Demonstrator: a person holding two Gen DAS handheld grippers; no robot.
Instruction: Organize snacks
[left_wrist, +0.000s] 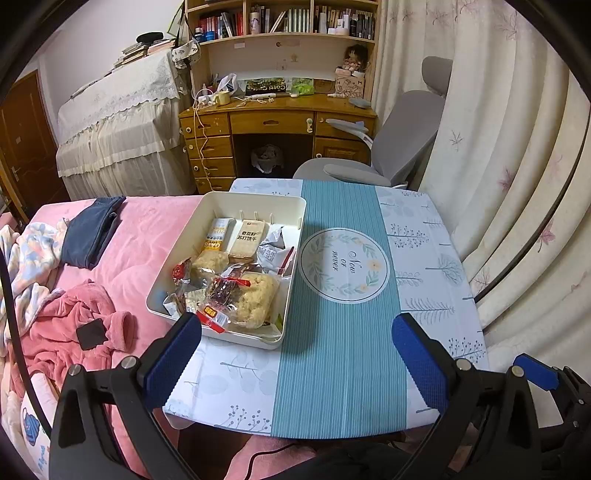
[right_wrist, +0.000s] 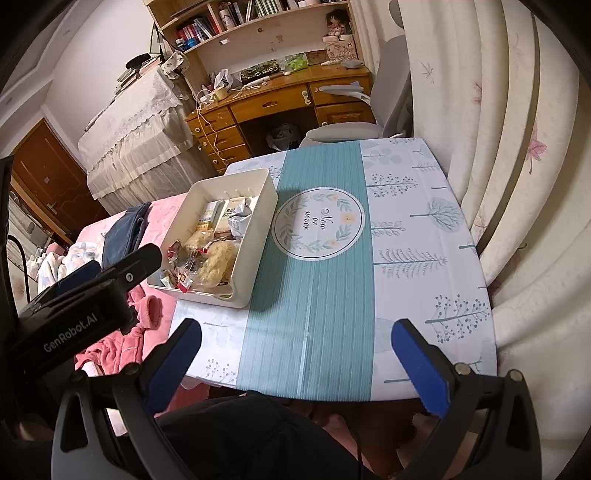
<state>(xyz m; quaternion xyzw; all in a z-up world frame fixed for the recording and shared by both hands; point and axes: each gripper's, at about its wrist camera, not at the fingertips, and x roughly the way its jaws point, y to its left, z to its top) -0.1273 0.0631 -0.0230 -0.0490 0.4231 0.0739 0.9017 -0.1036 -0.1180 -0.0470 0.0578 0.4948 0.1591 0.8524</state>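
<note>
patterned table (left_wrist: 424, 258), snack-filled bin (left_wrist: 251, 201), both hand-held grippers (left_wrist: 295, 354) (right_wrist: 295, 356) spread wide, empty — left wrist alone resolves wrappers

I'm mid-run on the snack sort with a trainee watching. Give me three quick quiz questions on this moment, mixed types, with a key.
1. True or false: the left gripper grips a snack packet.
2. Where do the snacks lie? A) loose on the tablecloth B) inside the white bin C) on the pink bedding
3. Fill in: the bin stands on the table's ___ side, beside the bed, seen from the right gripper.

Key
1. False: both grippers have their jaws spread wide with nothing between them.
2. B
3. Left
</note>
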